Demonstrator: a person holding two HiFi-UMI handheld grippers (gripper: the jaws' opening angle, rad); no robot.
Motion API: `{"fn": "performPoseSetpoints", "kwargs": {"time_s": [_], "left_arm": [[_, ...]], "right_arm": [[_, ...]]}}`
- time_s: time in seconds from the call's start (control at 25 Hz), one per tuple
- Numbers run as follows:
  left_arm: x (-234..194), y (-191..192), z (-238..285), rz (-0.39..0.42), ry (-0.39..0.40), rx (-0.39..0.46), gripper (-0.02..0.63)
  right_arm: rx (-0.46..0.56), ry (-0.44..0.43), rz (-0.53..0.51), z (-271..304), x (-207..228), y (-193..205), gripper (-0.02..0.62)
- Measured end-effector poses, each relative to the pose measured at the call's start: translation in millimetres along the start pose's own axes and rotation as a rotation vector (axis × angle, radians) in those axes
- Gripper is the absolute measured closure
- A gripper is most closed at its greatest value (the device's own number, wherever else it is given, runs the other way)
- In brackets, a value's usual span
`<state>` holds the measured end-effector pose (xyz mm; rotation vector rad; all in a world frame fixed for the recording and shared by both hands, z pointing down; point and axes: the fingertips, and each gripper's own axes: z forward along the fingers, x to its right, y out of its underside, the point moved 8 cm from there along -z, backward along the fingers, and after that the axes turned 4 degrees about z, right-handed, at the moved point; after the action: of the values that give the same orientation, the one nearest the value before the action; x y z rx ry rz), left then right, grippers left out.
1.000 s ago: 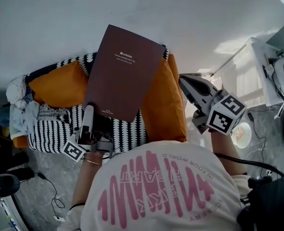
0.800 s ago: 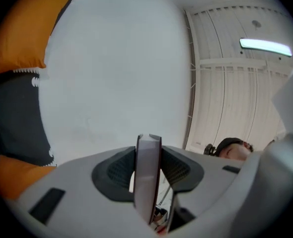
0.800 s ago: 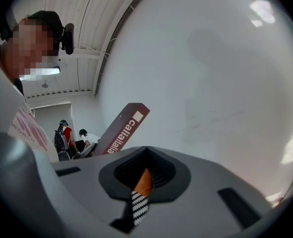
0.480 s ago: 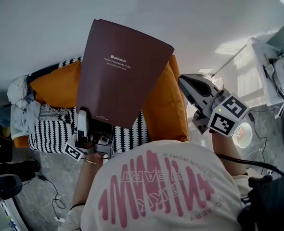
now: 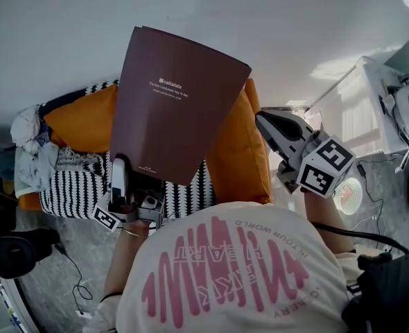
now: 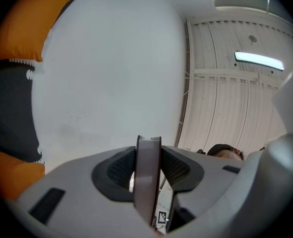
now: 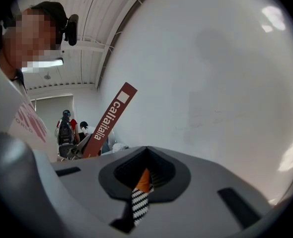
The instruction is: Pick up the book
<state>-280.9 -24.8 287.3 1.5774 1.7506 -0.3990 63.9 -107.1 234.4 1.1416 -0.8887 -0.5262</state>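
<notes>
Maroon book point(image 5: 177, 103) aloft, tilted over cushions point(image 5: 238, 155) | left gripper point(image 5: 124, 173) clamped on its lower edge | right gripper point(image 5: 263, 119) jaws together, empty | advice: firm pinch, lift slow, pages may sag or slip

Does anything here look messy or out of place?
A crumpled pale cloth is bunched at the sofa's left end, untidy beside the orange cushion. The book lies nowhere: the left gripper holds it by its bottom edge, tilted up in front of the wall.
</notes>
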Motion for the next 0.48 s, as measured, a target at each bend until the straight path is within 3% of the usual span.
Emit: {"fn": "performPoseSetpoints", "kwargs": {"time_s": [0.48], "left_arm": [[1.7,0.7,-2.4,-0.008,0.010,0.011,0.448]], "right_arm": [[-0.017,0.019,-0.008,2.3,3.3,3.1,0.586]]}}
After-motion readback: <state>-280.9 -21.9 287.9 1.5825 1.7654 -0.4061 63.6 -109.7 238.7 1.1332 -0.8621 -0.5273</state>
